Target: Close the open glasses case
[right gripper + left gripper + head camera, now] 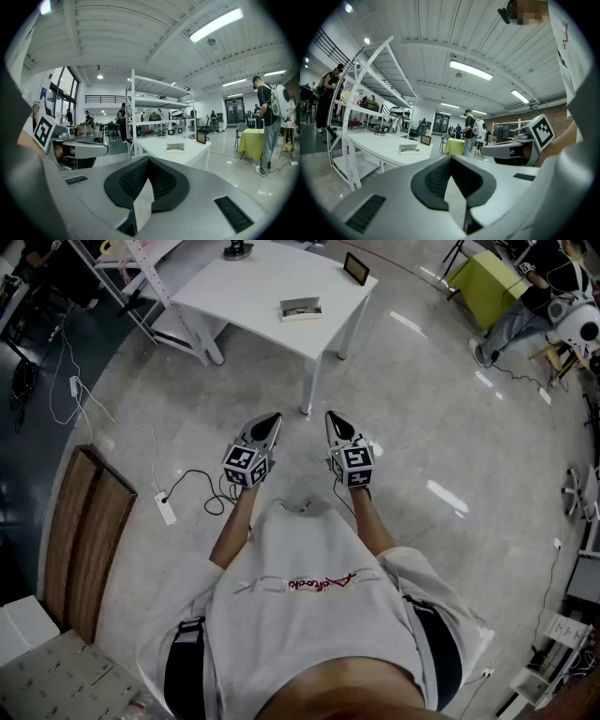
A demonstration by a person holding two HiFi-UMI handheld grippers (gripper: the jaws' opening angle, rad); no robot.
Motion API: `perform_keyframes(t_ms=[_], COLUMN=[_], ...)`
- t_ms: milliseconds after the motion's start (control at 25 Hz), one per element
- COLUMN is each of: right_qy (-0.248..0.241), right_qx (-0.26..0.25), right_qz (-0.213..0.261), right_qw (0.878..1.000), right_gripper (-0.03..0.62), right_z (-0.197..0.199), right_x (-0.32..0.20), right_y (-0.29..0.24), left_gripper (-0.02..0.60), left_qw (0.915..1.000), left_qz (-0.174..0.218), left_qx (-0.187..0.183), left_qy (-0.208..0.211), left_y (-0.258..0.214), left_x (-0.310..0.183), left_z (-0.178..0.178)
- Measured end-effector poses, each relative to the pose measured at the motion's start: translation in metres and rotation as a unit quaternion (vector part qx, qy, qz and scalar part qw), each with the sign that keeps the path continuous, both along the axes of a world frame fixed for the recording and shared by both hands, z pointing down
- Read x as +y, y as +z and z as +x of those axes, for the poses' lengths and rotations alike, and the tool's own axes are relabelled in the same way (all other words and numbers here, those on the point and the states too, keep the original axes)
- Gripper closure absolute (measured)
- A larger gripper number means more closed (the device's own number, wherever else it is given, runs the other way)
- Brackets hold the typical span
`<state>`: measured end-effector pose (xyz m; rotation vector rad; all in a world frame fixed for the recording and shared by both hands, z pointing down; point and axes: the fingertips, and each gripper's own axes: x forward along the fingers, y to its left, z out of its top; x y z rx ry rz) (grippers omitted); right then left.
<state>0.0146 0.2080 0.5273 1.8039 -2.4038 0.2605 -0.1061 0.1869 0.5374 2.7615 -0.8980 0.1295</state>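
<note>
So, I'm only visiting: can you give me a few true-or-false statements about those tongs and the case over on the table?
1. The glasses case lies on the white table. True.
2. The left tongs are gripping the case. False: they are shut on nothing, well short of the table.
3. The right tongs are shut and empty. True.
4. The case is already closed. False: in the left gripper view its lid stands up, open.
5. Both tongs rest on the table. False: they hang side by side over the floor, which shows bare between them and the table.
</note>
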Motion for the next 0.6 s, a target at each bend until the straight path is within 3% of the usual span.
perform_keyframes(t_ms=[600], right_qy=[0.002], right_qx=[-0.011], right_qz=[0.015], right_qw=[1.0], right_gripper=[0.563], right_z=[0.015], right_x=[0.007], right_y=[-0.006], left_gripper=[0.554], left_qw=[0.9999], left_qz=[0.0], left_qx=[-0.012], left_qy=[0.012], left_y=[0.0], left_x=[0.01], left_z=[0.021])
